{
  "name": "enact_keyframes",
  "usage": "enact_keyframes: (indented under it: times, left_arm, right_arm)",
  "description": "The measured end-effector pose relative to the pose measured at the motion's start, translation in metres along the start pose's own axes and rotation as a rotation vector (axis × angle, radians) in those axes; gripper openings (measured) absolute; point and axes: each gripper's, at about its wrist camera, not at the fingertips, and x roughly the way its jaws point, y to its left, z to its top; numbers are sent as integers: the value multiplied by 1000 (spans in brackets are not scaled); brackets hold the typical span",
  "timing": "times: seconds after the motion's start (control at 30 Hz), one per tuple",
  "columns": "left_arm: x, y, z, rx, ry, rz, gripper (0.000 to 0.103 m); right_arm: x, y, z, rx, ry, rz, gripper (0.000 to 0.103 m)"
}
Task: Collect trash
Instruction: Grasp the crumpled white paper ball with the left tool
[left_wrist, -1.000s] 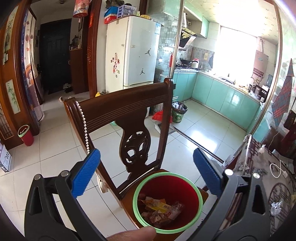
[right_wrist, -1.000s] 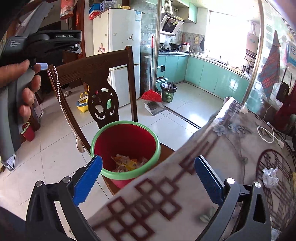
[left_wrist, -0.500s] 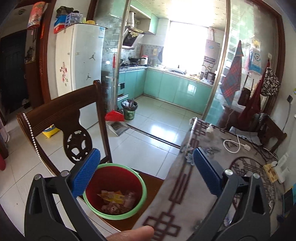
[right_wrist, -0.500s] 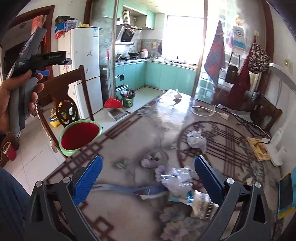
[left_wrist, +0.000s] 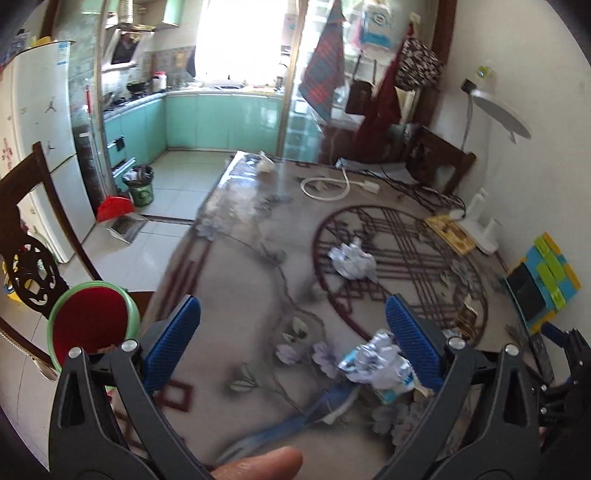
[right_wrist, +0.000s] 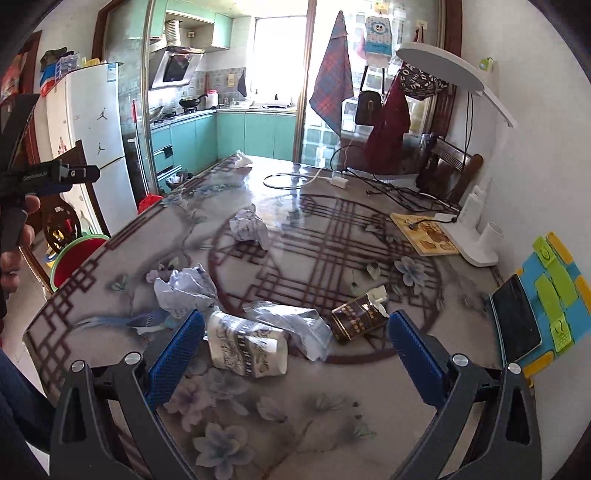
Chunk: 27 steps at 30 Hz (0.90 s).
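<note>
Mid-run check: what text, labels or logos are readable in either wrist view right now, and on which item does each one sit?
"GenRobot.AI": faint, on the left hand-held gripper body in the right wrist view.
Jumping-figure logos, no words: fridge door.
Blue sticker on the fridge's top corner: too small to read.
Dark brown packet: gold print, too blurred.
Patterned white carton: no legible words.
Smiley poster: no readable text.

crumpled wrappers (right_wrist: 258, 332) litter the table; red bin (left_wrist: 88, 325) upright alongside.

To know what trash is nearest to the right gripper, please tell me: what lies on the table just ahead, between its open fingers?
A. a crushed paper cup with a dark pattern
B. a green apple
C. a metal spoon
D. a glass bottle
A: the crushed paper cup lies on its side just ahead of the open right gripper.
</note>
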Motion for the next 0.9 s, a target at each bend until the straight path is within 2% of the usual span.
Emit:
enact_keyframes:
  times: [0.13, 0.23, 0.43, 0.73, 0.9]
  left_arm:
    - [20, -42, -22, 61, 70, -48, 98]
    - [38, -65, -34, 97, 123, -62, 98]
    - [71, -95, -48, 163, 189, -29, 98]
    - [125, -95, -55, 168, 294, 55, 98]
    - [140, -90, -60, 149, 336, 60, 97]
  right_arm:
    - [9, -19, -9, 81, 21, 6, 97]
    - [10, -26, -12, 89, 26, -5, 97]
    - [14, -40, -17, 124, 37, -13, 97]
    - [19, -50, -26, 133, 55, -24, 97]
    - [21, -51, -28, 134, 61, -21, 97]
